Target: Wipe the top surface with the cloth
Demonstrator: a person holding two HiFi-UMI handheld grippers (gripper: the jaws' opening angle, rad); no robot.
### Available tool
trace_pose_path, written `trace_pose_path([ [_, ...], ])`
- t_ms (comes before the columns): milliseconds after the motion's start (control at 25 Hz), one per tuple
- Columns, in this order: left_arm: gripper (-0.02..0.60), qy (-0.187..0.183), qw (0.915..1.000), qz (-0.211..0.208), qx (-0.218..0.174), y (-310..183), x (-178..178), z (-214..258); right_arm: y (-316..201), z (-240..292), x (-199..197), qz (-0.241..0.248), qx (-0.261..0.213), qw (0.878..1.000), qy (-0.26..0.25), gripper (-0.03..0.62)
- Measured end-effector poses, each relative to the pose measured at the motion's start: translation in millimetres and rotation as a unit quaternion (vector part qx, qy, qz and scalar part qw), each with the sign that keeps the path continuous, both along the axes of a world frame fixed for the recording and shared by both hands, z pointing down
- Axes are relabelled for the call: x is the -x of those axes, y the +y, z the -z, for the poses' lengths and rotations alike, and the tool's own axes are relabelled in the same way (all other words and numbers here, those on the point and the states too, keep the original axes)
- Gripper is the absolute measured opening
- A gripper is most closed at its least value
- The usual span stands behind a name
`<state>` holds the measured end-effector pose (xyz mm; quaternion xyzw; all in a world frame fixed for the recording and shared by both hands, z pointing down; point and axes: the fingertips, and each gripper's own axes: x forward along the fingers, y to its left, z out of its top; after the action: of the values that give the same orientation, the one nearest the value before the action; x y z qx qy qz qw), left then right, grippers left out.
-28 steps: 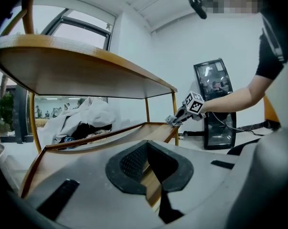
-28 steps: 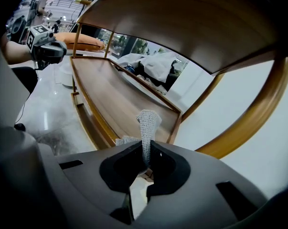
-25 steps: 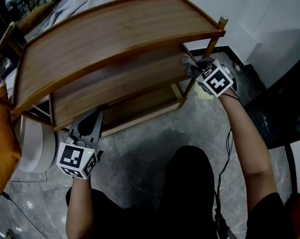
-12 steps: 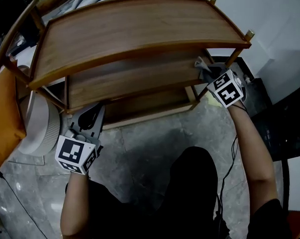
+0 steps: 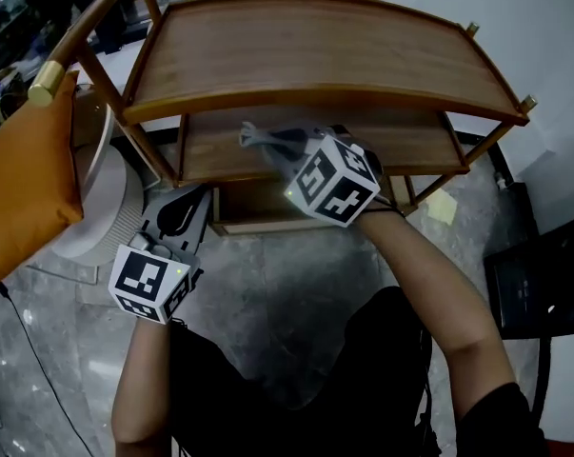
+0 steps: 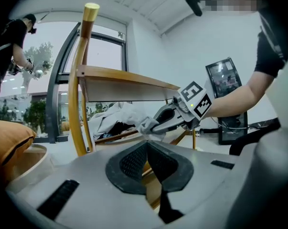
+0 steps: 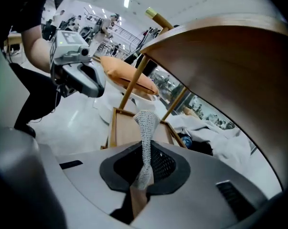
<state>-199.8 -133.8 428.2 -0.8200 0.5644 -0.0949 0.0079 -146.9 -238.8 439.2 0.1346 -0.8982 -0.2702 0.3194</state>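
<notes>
Since a second before, the right gripper (image 5: 279, 150) had swung from the right end of the wooden rack (image 5: 410, 146) to its front middle, lower than the top shelf (image 5: 315, 50). In the head view it carried the grey cloth (image 5: 255, 139) off that surface, and the left gripper (image 5: 185, 206) hung low by the rack's left front leg, near an orange cushion (image 5: 29, 179). The left gripper view showed its jaws pressed together with nothing between them. The right gripper view showed those jaws pinching the cloth, which stood up as a twisted strip beneath the top shelf's underside.
</notes>
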Motion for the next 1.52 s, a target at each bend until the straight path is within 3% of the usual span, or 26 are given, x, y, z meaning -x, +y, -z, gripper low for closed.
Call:
trace_pose_path([
  [240,0.012,0.003,0.9994,0.033,0.001,14,42,-1,21,1,93,0.058,0.038,0.997,-0.029,0.037],
  [520,0.011,0.009,0.9992,0.038,0.004,20,52,-5,33,-30,143,0.083,0.059,0.995,0.008,0.037],
  [1000,0.012,0.01,0.9985,0.052,0.013,33,67,-15,39,-70,161,0.116,0.007,0.985,0.129,0.037],
  [1520,0.012,0.008,0.9996,0.018,0.022,18,29,-23,9,-77,117,0.088,0.035,0.984,0.152,0.035],
])
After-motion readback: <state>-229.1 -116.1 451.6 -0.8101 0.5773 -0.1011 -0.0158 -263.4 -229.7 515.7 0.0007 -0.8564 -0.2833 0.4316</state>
